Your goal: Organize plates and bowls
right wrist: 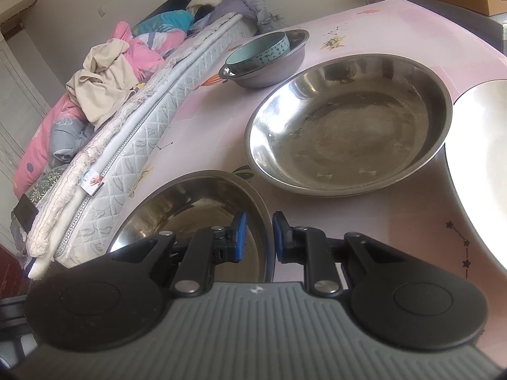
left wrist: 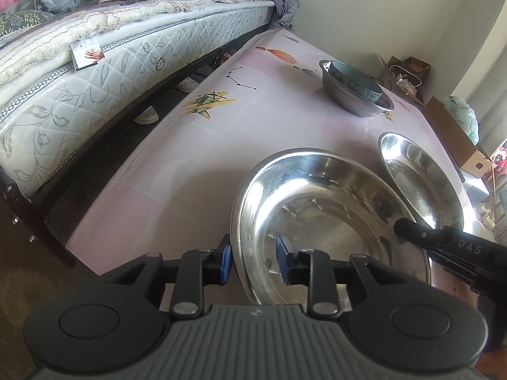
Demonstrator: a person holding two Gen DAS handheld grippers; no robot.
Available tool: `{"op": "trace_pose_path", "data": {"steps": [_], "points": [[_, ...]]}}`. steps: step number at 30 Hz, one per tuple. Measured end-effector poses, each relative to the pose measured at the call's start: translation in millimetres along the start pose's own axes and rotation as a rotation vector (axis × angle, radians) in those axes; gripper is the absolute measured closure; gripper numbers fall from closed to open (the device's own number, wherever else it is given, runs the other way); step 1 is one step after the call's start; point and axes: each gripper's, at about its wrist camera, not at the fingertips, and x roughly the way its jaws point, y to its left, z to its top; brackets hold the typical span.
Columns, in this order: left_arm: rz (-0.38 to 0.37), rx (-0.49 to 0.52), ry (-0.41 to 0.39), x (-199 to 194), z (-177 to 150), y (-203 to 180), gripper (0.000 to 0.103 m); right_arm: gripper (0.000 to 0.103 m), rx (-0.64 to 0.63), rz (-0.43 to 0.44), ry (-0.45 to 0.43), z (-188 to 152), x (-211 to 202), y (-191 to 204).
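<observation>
A wide steel plate lies nearest on the pink tablecloth. My left gripper straddles its left rim; the jaws stand apart, with a clear gap between the rim and the inner pad. My right gripper is shut on the opposite rim of the same plate, and its black tip shows in the left wrist view. Just beyond sits a second steel plate. Farther back, a teal ceramic bowl rests inside a small steel bowl.
A white plate lies at the right edge of the right wrist view. A bed with a quilted mattress and piled bedding runs along the table's left side. A cardboard box stands past the table's far right edge.
</observation>
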Motion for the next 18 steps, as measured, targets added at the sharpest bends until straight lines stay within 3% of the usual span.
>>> {"op": "trace_pose_path", "data": {"steps": [18], "points": [[0.011, 0.009, -0.016, 2.0, 4.6, -2.7, 0.073, 0.084, -0.004, 0.004, 0.008, -1.2, 2.5, -1.3]]}}
